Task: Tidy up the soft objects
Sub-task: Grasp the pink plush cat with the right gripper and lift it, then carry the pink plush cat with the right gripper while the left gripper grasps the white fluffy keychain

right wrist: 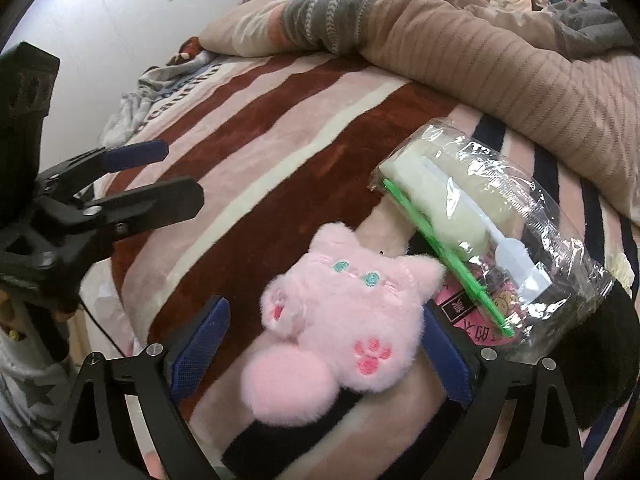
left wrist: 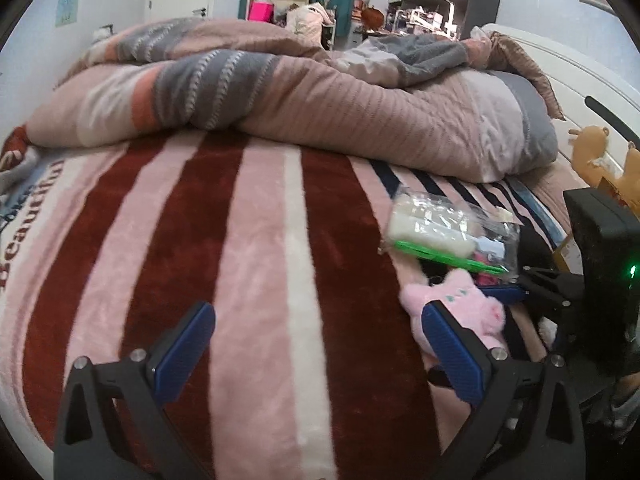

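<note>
The pink plush cat [right wrist: 340, 320] lies on the striped blanket [right wrist: 256, 168] of the bed, near its right edge, its ear end touching a clear zip bag [right wrist: 492, 232] with a green seal. The right tool [right wrist: 324, 340] stands spread wide with the plush between its blue pads, not yet closed on it, so the step in hand appears to be the pick-up of this toy. The next move probably calls for closing gently on the soft body without catching the bag's corner. The left tool [left wrist: 316, 348] hangs open and empty over bare blanket beside it. The bag's contents are hard to read through glare; a dark item [right wrist: 612, 360] under it is cut off, and where the toy belongs is not shown.
</note>
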`<move>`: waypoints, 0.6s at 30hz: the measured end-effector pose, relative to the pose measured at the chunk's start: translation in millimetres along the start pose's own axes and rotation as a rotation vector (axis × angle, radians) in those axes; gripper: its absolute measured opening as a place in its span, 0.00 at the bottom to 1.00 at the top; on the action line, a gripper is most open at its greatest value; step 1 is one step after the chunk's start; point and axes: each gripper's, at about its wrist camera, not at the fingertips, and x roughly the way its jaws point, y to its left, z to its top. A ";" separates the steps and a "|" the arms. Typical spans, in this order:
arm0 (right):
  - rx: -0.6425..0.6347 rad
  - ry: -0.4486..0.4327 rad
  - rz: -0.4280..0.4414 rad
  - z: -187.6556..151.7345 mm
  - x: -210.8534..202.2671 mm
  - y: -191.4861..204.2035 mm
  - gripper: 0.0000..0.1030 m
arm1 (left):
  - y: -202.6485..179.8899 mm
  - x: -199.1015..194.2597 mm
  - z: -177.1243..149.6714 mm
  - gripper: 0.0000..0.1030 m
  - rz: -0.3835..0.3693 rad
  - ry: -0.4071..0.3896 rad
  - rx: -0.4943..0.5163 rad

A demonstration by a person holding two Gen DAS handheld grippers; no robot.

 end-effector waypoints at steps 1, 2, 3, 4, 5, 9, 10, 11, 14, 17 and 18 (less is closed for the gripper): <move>-0.017 0.003 -0.035 -0.8 0.1 1.8 0.72 | -2.2 0.8 0.0 0.99 -0.010 0.008 0.005; -0.033 0.008 -0.062 -1.7 0.0 3.1 0.61 | -4.2 1.3 0.0 0.99 -0.021 0.011 0.009; -0.037 0.010 -0.051 -3.4 -1.4 2.4 0.61 | -6.9 1.3 -0.1 0.99 -0.037 0.013 0.015; -0.029 0.010 -0.038 -5.1 -3.3 0.6 0.60 | -9.1 1.1 -0.3 0.99 -0.048 0.015 0.020; -0.021 0.008 -0.030 -7.0 -5.6 -1.4 0.58 | -12.3 0.9 -0.3 0.99 -0.064 0.018 0.026; -0.002 -0.032 -0.007 -18.8 -28.0 -8.5 0.58 | -23.4 -2.3 -1.6 0.99 -0.131 0.010 0.038; 0.002 -0.040 -0.007 -21.0 -33.8 -9.9 0.58 | -26.0 -3.5 -2.4 0.99 -0.148 0.007 0.040; 0.009 -0.053 -0.012 -25.3 -43.3 -12.9 0.58 | -28.9 -4.4 -2.6 0.99 -0.165 0.006 0.044; 0.028 -0.086 -0.048 -34.8 -68.0 -20.8 0.58 | -42.4 -5.1 -2.4 0.99 -0.203 0.009 0.070; 0.060 -0.130 -0.100 -44.9 -100.7 -34.7 0.58 | -61.4 -2.8 -2.7 0.99 -0.235 0.026 0.106; 0.070 -0.144 -0.122 -47.7 -111.3 -39.4 0.58 | -69.6 -1.5 -3.1 0.99 -0.248 0.034 0.120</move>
